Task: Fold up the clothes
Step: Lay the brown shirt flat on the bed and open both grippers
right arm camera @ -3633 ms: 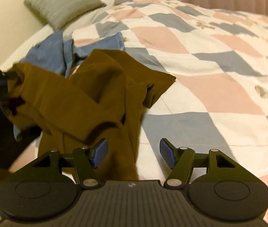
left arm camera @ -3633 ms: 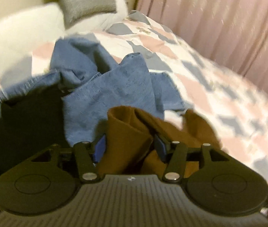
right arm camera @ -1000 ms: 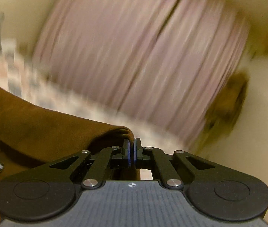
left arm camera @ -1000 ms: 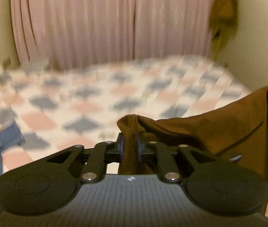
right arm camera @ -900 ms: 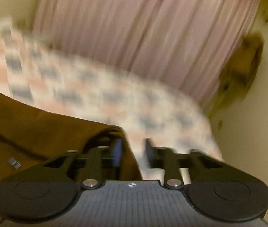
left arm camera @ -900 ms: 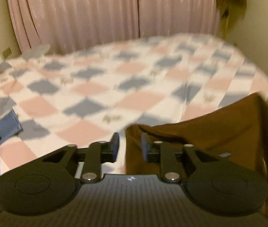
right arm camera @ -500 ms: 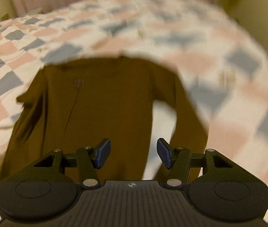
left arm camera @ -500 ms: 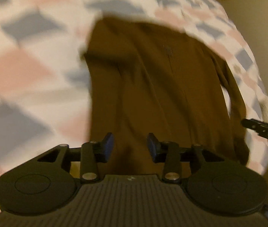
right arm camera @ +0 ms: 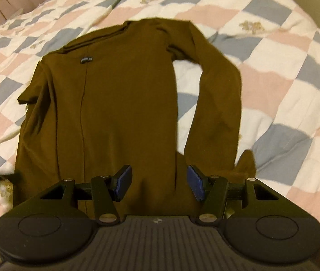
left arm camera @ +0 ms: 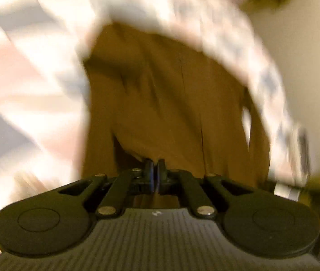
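A brown long-sleeved top (right arm camera: 114,103) of soft, matte knit is laid out flat on the bed, its long body running away from the camera. A small dark label (right arm camera: 86,59) is seen on the top's far part, at the head of a thin seam line. The sleeve (right arm camera: 218,103) on the right of the top is bent in a curve, so that a patch of quilt is framed between it and the body. The top is surrounded by the quilt (right arm camera: 272,52), a puffy cover stitched in pink, grey-blue and white diamonds.

Above the top's near edge the right gripper (right arm camera: 157,181) is held released, its blue pads apart and clear of the cloth. The left gripper (left arm camera: 155,176) has just been closing and is clenched above the top's near edge; because of blur, cloth between the pads cannot be told.
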Action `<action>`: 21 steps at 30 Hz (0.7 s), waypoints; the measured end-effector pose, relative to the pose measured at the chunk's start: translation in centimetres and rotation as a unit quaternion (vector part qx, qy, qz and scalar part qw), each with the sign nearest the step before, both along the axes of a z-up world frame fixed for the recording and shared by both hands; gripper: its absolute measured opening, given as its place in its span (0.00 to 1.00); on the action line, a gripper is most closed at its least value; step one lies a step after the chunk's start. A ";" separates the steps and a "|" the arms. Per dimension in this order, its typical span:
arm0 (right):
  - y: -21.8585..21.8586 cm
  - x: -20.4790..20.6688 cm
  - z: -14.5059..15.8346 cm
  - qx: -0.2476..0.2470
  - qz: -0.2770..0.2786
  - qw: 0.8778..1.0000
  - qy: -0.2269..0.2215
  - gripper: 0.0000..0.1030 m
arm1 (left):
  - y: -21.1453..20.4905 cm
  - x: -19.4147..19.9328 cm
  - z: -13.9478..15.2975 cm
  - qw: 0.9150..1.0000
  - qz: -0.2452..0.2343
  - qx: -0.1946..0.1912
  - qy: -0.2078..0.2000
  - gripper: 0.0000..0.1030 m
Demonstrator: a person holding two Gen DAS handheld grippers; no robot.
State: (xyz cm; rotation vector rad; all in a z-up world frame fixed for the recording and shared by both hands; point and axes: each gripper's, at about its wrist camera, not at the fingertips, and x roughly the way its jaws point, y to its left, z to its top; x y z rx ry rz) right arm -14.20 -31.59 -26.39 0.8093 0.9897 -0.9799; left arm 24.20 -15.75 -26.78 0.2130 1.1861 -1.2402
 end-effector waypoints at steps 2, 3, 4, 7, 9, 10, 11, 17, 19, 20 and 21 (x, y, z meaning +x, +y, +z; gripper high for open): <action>-0.1 0.0 0.9 -0.014 -0.004 1.000 0.003 0.55 | 1.3 6.9 4.0 0.994 0.073 -0.041 -0.064 0.00; -0.3 0.0 1.3 -0.022 -0.009 1.000 0.006 0.55 | 2.0 10.8 5.7 0.987 0.115 -0.051 -0.103 0.00; -0.4 -0.1 1.7 -0.027 -0.015 0.999 0.007 0.55 | 2.7 14.0 6.7 0.978 0.150 -0.048 -0.134 0.00; -0.5 -0.6 2.3 -0.037 -0.035 0.999 0.008 0.55 | 5.9 21.6 6.9 0.953 0.228 0.034 -0.195 0.04; -0.3 -1.0 2.3 -0.037 -0.050 0.998 0.013 0.55 | 8.3 23.1 4.7 0.945 0.248 0.102 -0.189 0.06; -0.2 -1.5 2.1 -0.035 -0.061 0.997 0.016 0.55 | 9.5 22.5 3.6 0.946 0.246 0.120 -0.176 0.06; 0.0 -2.1 1.9 -0.031 -0.073 0.997 0.018 0.55 | 10.6 22.0 2.4 0.946 0.244 0.138 -0.163 0.06; 1.1 -6.1 0.8 -0.021 -0.121 0.992 0.041 0.55 | 11.3 9.9 -2.9 0.975 0.174 0.139 0.010 0.07; 1.0 -7.0 0.4 -0.027 -0.109 0.992 0.049 0.55 | 9.5 6.1 -3.7 0.981 0.132 0.130 0.050 0.07; 0.9 -7.1 0.2 -0.031 -0.091 0.994 0.054 0.55 | 8.7 4.3 -3.7 0.984 0.111 0.125 0.062 0.09; 0.9 -7.0 0.1 -0.036 -0.063 0.996 0.060 0.54 | 7.8 2.7 -3.7 0.986 0.090 0.121 0.070 0.11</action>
